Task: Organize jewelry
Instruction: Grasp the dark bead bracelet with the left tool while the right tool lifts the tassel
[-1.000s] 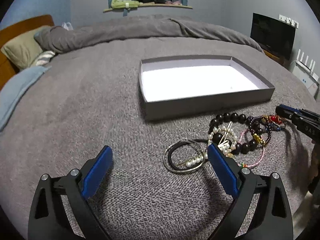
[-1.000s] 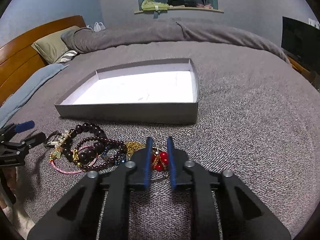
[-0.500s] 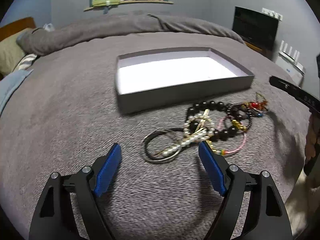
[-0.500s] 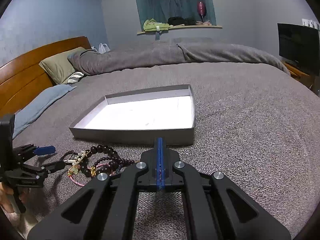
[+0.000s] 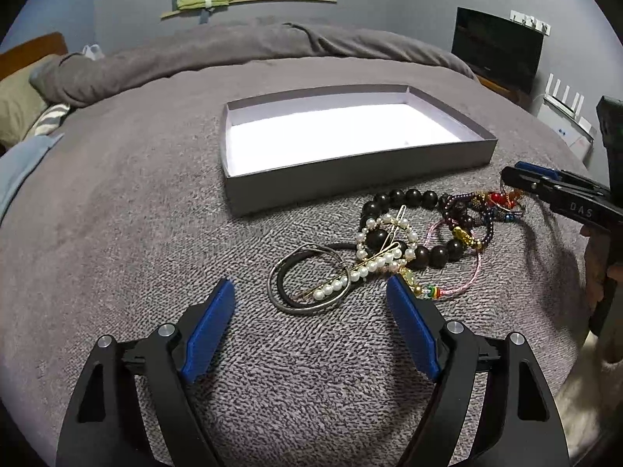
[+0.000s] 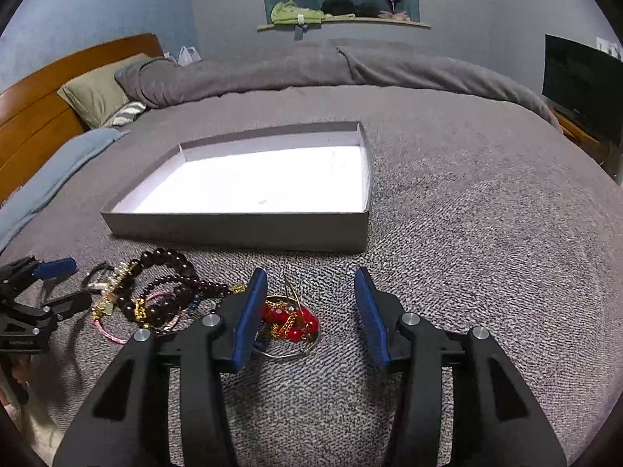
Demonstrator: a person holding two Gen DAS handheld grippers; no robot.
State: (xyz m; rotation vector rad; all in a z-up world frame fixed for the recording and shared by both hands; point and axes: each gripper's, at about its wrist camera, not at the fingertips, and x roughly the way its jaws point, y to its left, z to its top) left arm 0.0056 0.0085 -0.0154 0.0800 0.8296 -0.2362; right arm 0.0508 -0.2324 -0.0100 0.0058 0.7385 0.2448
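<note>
1. Your gray box [image 5: 350, 179] sits in the middle of the bed [image 5: 117, 214], and its white floor is bare: nothing has been sorted into it yet.
2. All the jewelry lies in one tangled pile [image 5: 409, 245] on the blanket just beside the box's near wall, toward the bed's near edge.
3. Your left tool [image 5: 311, 303] is wide open and holds nothing, poised near the pearl strand [image 5: 350, 276] and dark hoops [image 5: 307, 288].
4. Your right tool [image 6: 309, 307] is opening, empty, with the red-bead piece [image 6: 292, 321] lying between its jaws, ungripped.
5. By my reading, the whole job remains: every piece needs lifting into the box.
</note>
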